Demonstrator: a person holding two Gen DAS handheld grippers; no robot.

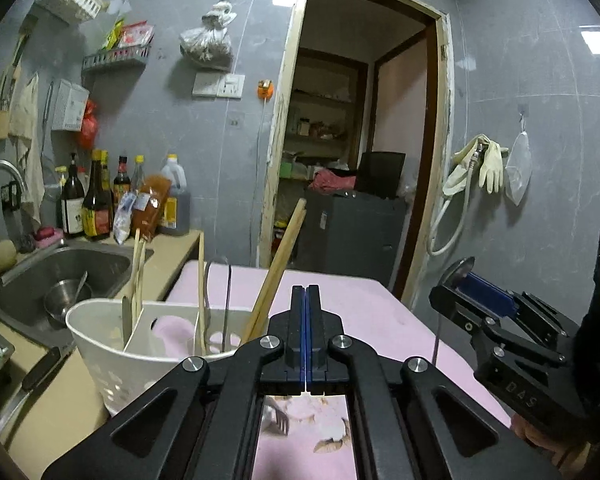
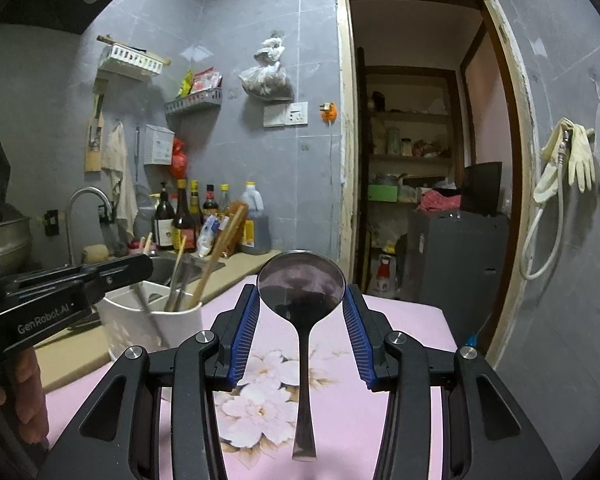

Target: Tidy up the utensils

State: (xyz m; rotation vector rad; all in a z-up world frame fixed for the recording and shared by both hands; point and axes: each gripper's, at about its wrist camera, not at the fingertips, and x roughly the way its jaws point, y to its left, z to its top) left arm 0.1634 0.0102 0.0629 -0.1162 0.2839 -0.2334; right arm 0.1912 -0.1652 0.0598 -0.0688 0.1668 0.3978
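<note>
Right wrist view takes in a grey-tiled kitchen with an open doorway (image 2: 420,160) behind the white utensil holder (image 2: 148,320), which stands at the near counter edge beside the sink (image 1: 60,272), touching the pink floral cloth (image 2: 400,360) to its right. Chopsticks (image 1: 276,272) and wooden utensils already stand upright in the holder, so sorting looks partly done. To its right, the right gripper (image 2: 302,300) grips a metal spoon (image 2: 302,284) by the bowl, handle hanging, probably bound for the holder, while the left gripper (image 1: 306,292) hovers just behind the holder, jaws pressed together and empty.
</note>
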